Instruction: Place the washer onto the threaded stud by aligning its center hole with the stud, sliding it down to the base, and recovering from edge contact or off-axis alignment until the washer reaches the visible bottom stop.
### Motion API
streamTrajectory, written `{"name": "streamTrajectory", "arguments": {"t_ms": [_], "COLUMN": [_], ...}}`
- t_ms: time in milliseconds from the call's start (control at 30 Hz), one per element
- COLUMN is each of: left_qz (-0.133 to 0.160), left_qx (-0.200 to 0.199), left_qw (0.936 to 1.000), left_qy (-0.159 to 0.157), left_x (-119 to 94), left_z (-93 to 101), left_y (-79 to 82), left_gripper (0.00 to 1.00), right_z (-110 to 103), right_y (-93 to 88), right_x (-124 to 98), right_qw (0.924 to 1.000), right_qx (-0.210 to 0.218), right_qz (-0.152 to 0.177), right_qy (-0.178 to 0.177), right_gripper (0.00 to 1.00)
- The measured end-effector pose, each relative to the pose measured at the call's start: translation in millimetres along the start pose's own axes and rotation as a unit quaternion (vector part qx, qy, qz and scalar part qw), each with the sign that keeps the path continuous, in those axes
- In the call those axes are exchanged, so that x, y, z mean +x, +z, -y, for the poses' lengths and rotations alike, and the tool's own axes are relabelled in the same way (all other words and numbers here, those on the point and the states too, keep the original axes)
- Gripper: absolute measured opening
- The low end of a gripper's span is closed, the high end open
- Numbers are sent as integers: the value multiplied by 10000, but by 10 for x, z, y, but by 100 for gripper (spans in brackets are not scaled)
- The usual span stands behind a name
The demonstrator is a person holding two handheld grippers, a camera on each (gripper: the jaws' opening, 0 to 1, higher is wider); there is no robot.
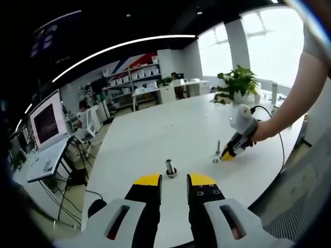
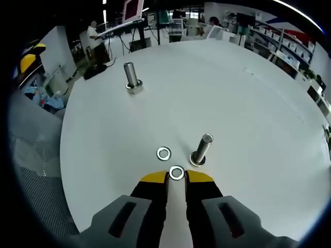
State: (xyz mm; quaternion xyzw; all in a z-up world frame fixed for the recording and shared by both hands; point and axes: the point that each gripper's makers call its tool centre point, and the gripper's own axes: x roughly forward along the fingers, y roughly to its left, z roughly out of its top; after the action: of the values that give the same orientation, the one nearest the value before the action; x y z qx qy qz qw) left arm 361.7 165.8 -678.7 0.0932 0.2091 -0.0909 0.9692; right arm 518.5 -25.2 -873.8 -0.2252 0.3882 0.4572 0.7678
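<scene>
Your right gripper has its jaws nearly closed on a washer, pinched at the tips, bottom centre of the right gripper view. The stud stands just up and right of it, bare; nothing threaded on yet. A second washer lies flat on the desk just left of the stud. Another stud sits upper left, also bare.

Your left gripper hangs with jaws open, holding nothing, a stud just ahead of them.

Progress: pick looks done. Left to do: centre the hole over the stud, slide down to the base.
</scene>
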Motion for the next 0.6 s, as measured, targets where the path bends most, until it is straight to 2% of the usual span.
{"name": "streamTrajectory", "arguments": {"t_ms": [367, 600], "left_qz": [-4, -9], "left_qx": [8, 20], "left_qw": [10000, 10000], "left_qy": [2, -16], "left_x": [0, 1], "left_z": [3, 10], "left_y": [-3, -4], "left_gripper": [17, 17], "right_z": [47, 66], "right_y": [-56, -46], "right_x": [-27, -124], "right_qw": [9999, 9999], "right_qx": [-39, -55], "right_qz": [-64, 51], "right_qy": [-67, -114], "right_gripper": [14, 14]}}
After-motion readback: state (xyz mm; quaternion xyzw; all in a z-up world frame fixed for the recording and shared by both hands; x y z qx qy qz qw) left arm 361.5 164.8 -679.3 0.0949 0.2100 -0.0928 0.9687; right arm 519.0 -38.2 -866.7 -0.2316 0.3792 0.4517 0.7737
